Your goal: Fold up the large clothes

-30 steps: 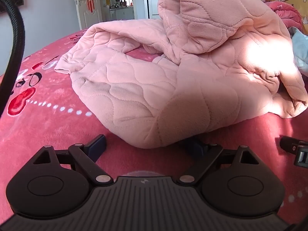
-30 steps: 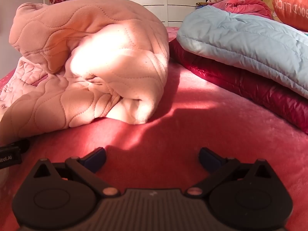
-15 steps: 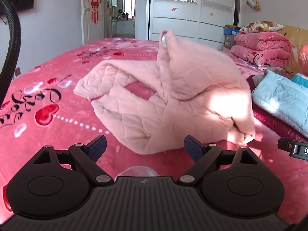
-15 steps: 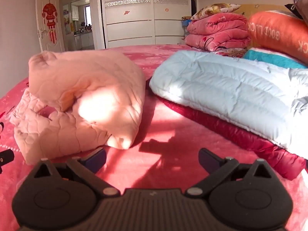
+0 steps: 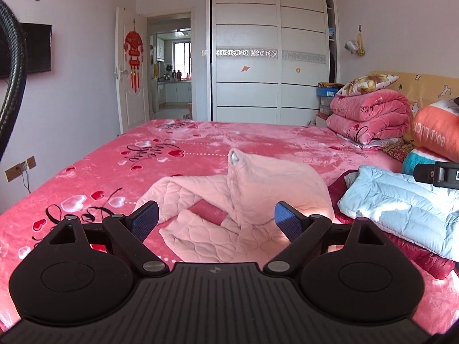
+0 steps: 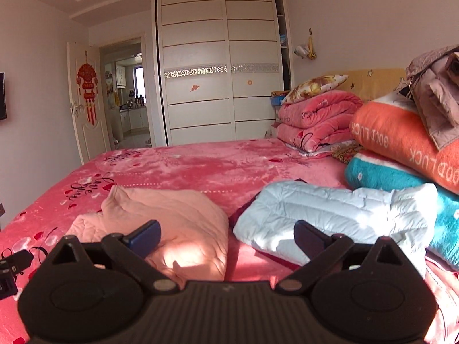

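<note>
On the bed, we are holding left tool and right tool apart, empty; pink quilted garment, bunched, is risking a crooked fold.

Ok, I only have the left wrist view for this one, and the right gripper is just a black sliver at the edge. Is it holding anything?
Observer: No. The right wrist view shows the right gripper open, with nothing between its fingers.
Reviewer: What sits on the orange GOOD LUCK blanket? It's cut off for me.
Observer: A greyish padded garment is piled on top of the orange GOOD LUCK blanket.
Reviewer: The right gripper hides the end of the light blue down jacket. Where does it stop?
Observer: The light blue down jacket ends against the teal blanket, as far as I can tell.
</note>
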A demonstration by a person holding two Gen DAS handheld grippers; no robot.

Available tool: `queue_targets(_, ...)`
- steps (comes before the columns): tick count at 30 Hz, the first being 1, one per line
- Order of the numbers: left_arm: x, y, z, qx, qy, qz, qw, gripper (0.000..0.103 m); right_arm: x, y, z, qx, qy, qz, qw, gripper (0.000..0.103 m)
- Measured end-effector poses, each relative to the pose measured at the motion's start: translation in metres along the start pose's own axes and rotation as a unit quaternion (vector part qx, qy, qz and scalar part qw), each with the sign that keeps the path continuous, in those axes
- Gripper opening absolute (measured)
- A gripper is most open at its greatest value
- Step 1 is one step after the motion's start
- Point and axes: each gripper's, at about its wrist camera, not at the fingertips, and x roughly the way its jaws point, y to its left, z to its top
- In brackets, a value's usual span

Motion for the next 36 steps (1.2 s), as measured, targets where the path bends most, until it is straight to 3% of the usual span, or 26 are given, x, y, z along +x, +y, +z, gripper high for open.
queue_targets(5,-0.029,0.015,-0.004,0.004,-0.028,0.0,0.9996,0.103,-0.023,0.005,0.01,-0.003,-0.022,0.003,1.0,0.099)
queue_targets(14,-0.033,0.023,-0.011,0.006,-0.065,0.011,0.9978,0.103,-0.055,0.018,0.015,-0.02,-0.054,0.021,0.998,0.099)
queue_targets(24,-0.042,0.017,-0.022,0.003,-0.071,0.022,0.9972,0.103,-0.071,0.027,0.006,-0.032,-0.064,0.035,0.997,0.099)
queue_targets(36,-0.034,-0.006,-0.001,0.01,-0.068,0.026,0.9973,0.103,-0.075,0.03,-0.001,-0.04,-0.066,0.045,0.996,0.099)
